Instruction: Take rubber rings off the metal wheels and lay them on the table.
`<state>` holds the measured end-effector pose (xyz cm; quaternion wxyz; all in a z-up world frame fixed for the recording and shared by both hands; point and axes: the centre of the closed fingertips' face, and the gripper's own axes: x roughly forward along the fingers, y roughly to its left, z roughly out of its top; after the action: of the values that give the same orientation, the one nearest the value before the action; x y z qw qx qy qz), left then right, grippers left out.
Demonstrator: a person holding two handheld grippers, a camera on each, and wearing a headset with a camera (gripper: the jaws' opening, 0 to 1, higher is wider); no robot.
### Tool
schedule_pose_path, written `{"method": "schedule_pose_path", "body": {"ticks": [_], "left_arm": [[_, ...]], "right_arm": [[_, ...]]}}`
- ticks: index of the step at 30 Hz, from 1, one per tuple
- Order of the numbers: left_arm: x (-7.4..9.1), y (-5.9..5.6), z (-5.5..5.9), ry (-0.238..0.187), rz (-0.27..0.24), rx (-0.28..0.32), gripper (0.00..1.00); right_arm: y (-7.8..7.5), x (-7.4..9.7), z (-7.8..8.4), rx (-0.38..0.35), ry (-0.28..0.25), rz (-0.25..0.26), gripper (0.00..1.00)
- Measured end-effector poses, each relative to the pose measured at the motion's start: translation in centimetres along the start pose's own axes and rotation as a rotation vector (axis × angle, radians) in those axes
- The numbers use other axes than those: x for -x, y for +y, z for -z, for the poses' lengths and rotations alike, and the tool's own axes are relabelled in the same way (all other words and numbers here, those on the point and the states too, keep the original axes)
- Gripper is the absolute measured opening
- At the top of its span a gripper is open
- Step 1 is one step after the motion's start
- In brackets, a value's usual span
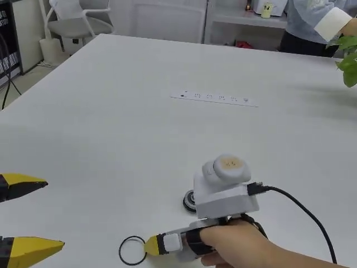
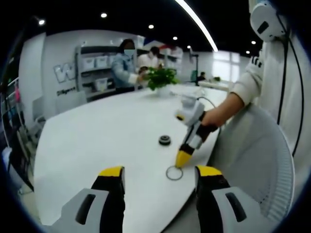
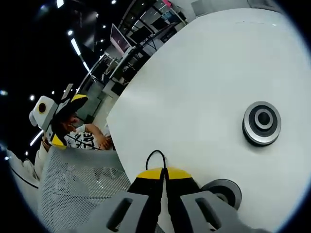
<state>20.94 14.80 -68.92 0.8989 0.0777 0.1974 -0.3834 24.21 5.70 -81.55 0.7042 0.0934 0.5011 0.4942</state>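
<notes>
rubber ring (image 1: 120, 250), thin and black, sits near the near edge of the white counter (image 1: 139, 128). its right side is caught between the yellow tips of the right tool (image 1: 150, 244) — in the right gripper view those jaws are pressed together, with the ring's loop poking out past them. we cannot tell whether the ring rests flat on the counter or hangs just over it.

a hand (image 1: 240, 248) grips the right tool from the near side, and a black cable (image 1: 301, 209) runs off it to the right. a metal wheel (image 1: 189, 201) stands on the counter just behind that tool, partly hidden by its body in the head view and apart from the ring. in the right gripper view we see it as a round disc with a dark outer band and a dark hub. a second grey disc (image 3: 222, 190) lies close beside the right tool's jaw there — we cannot tell what it is.

the left tool (image 1: 54, 213) hovers at the left, apart from the ring and pointing toward it, its yellow jaws spread wide.

farther back a power strip (image 1: 215, 97) lies flat on the counter, and leaves of a plant (image 1: 348, 61) show at the right edge.
</notes>
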Motion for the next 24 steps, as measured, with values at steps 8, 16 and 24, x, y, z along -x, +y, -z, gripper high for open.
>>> {"method": "schedule_pose_path", "body": {"ticks": [8, 16, 24], "left_arm": [[-0.1, -0.3, -0.2, -0.004, 0.002, 0.001, 0.59], [-0.1, -0.4, -0.2, -0.002, 0.004, 0.0, 0.59], [-0.2, -0.4, -0.3, 0.002, 0.006, -0.005, 0.59]], "right_arm": [[0.2, 0.0, -0.2, 0.026, -0.005, 0.0, 0.03], [1.7, 0.4, -0.7, 0.042, -0.01, -0.031, 0.12], [2.7, 1.7, -1.1, 0.038, -0.021, -0.064, 0.25]]}}
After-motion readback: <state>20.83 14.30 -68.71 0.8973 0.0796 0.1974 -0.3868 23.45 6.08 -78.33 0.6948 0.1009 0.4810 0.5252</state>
